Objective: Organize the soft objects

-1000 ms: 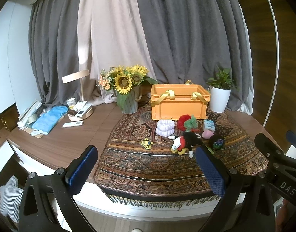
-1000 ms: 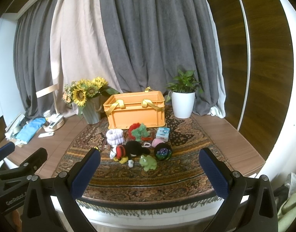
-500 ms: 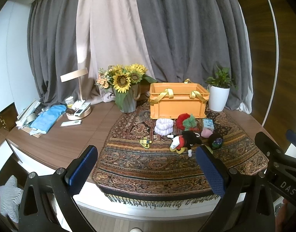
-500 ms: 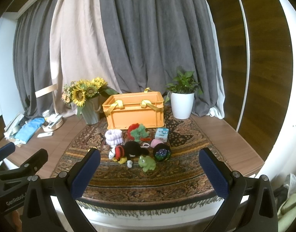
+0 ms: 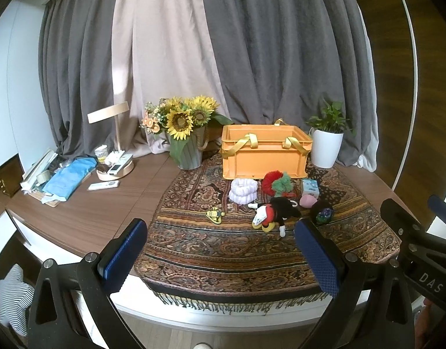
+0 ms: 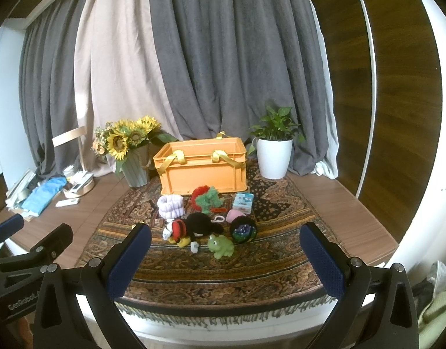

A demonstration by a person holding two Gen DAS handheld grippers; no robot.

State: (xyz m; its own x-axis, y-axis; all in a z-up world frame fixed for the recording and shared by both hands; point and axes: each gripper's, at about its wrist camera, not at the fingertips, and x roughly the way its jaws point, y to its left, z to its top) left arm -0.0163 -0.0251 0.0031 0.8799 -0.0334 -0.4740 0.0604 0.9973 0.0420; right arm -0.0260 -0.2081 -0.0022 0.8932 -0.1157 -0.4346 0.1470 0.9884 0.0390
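Both jaws gape, empty: left gripper (image 5: 220,254), right gripper (image 6: 225,254) hang short of rug. Frog toy (image 6: 220,246) nearest, before orange crate (image 6: 202,167). Pinch frog's body, lift clear over rim.

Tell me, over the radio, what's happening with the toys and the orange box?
Left tool open, empty. Right tool open, empty. Soft toys on the rug, none seen in the orange crate. Nothing blocks the way.

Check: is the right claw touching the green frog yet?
Apart. The right wrist view shows the right claw open, short of the green frog.
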